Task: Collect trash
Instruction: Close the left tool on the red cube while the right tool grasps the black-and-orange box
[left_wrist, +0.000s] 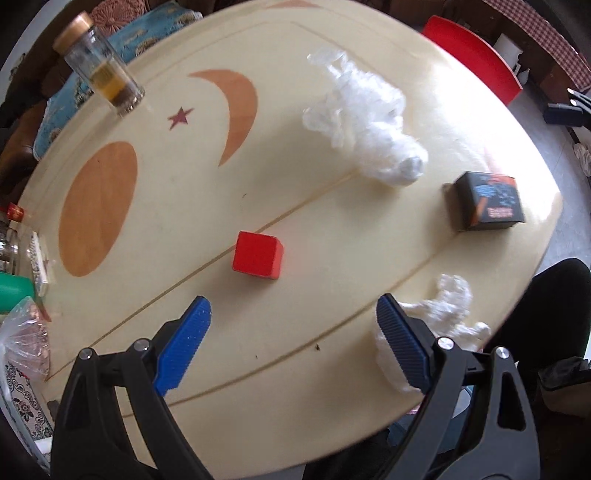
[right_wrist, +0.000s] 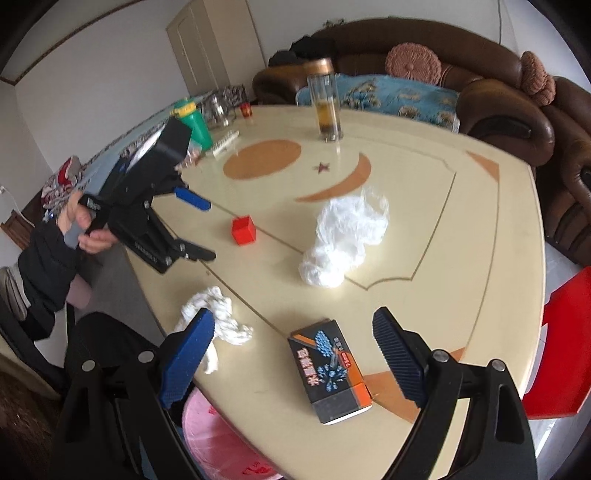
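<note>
One pink bin (right_wrist: 221, 435), R view only

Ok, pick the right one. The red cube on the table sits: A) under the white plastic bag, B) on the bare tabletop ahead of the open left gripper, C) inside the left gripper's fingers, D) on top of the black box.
B: the red cube rests alone on the table, ahead of the open left gripper, which touches nothing.

Left gripper (left_wrist: 293, 317): ribbed blue pads, black frame, silver screws. Bare hand (right_wrist: 86, 230), black sleeve (right_wrist: 44, 266).
</note>
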